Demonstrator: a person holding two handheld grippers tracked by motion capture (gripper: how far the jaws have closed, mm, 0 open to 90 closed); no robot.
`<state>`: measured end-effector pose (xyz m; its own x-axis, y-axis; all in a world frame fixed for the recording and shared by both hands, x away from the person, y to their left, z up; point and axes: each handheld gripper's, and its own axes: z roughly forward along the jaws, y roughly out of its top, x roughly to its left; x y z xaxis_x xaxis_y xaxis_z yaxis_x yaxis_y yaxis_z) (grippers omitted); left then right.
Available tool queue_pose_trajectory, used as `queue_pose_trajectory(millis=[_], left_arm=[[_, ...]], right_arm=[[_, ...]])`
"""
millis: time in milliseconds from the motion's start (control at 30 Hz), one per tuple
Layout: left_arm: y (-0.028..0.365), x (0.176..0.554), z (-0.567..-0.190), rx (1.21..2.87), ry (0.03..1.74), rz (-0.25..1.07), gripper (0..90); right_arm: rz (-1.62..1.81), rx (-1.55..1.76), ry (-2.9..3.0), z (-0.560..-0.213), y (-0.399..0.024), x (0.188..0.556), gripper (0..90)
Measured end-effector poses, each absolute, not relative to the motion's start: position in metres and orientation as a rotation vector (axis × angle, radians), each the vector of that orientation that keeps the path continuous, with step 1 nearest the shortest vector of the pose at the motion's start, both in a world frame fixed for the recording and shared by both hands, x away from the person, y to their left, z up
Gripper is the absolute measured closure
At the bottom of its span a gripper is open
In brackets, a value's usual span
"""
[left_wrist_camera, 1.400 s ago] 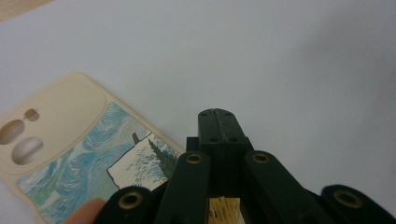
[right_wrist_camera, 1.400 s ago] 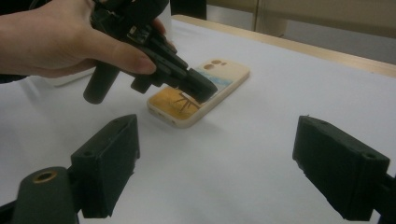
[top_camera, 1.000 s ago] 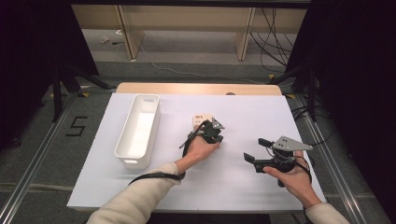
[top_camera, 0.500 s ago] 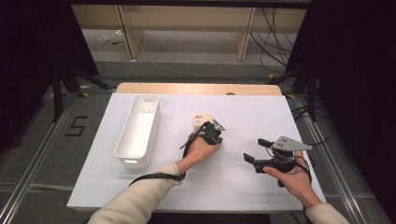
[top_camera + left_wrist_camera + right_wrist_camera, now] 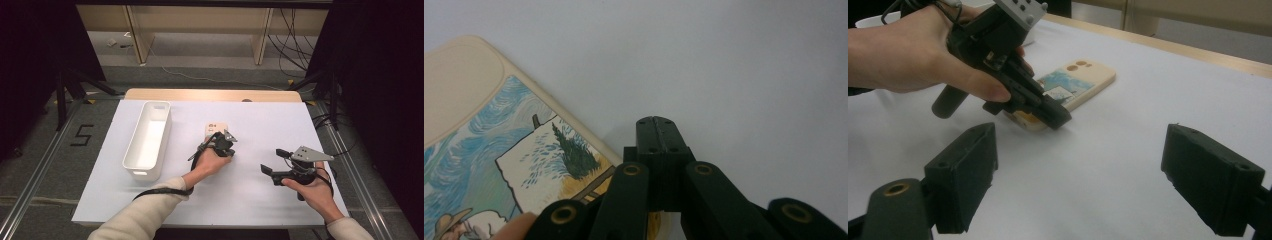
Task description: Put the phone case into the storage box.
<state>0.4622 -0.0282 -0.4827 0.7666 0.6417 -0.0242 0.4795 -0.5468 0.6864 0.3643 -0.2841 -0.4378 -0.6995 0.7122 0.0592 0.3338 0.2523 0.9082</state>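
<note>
My left tongs [image 5: 227, 145] sit mid-frame in the high view, jaws pressed together, tip down on the white bench [image 5: 260, 200] right at the near edge of a cream phone case [image 5: 216, 129] with a painted print; touching or not, I cannot tell. My right tongs [image 5: 274, 161] hover lower right, jaws wide, holding nothing. A white bin [image 5: 149, 140] lies left of centre.

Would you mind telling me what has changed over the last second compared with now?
Nothing visibly changed. The left gripper stays shut at the phone case's near corner, the right gripper stays open and empty, and the white bin sits where it was.
</note>
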Motion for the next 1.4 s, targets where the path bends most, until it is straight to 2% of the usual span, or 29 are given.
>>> queue_pose_trajectory(millis=[600,1400], left_arm=[[-0.005,0.453,-0.481,2.300,0.847,0.259,89.8],[0.013,0.450,-0.480,2.311,0.871,0.270,89.8]], right_arm=[[1.424,0.961,2.175,-0.438,-0.284,0.364,15.8],[1.425,0.956,2.177,-0.439,-0.283,0.364,15.8]])
